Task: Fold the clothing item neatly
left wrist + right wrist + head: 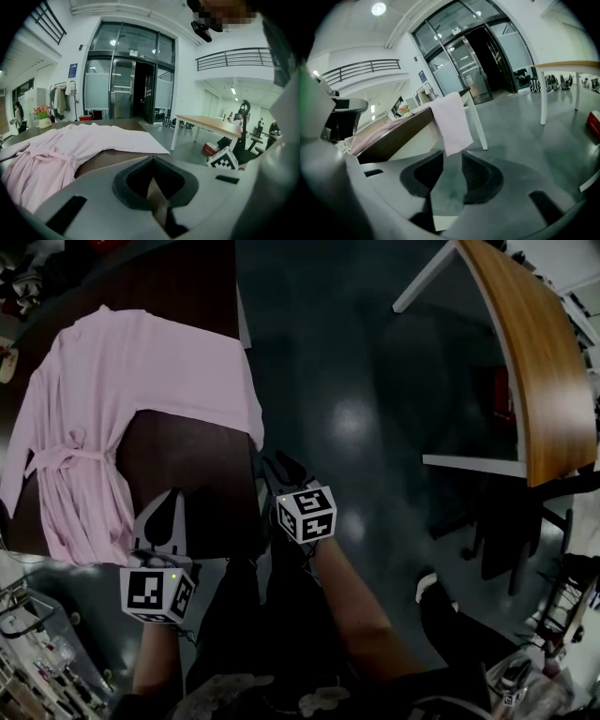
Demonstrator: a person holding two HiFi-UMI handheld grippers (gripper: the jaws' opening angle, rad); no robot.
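In the head view, your pink robe [122,409] lies spread on the dark brown table [192,460]. Its collar is toward the top of the picture and its hem toward the near edge, so its long axis runs away from you. One sleeve [230,399] reaches the table's right edge near the corner, and the tied belt [58,457] crosses the waist. Your left gripper [167,510] sits over the near edge of the table, just right of the hem. Your right gripper [284,470] hangs past the table's right edge, over the grey floor [366,390]. That floor is open to your right as far as a wood-topped table [534,362], which stands well apart.

In the left gripper view, the claw is closed and grips nothing. The robe lies ahead and to the left on the tabletop, with bare wood between it and the jaws. Glass doors [131,89] stand beyond the far end of the table.

In the right gripper view, the jaws stand apart with only floor showing between them, so this claw is open and empty. The sleeve end hangs over the table's corner just ahead of the jaws and does not touch them. Clear floor runs off to the right.
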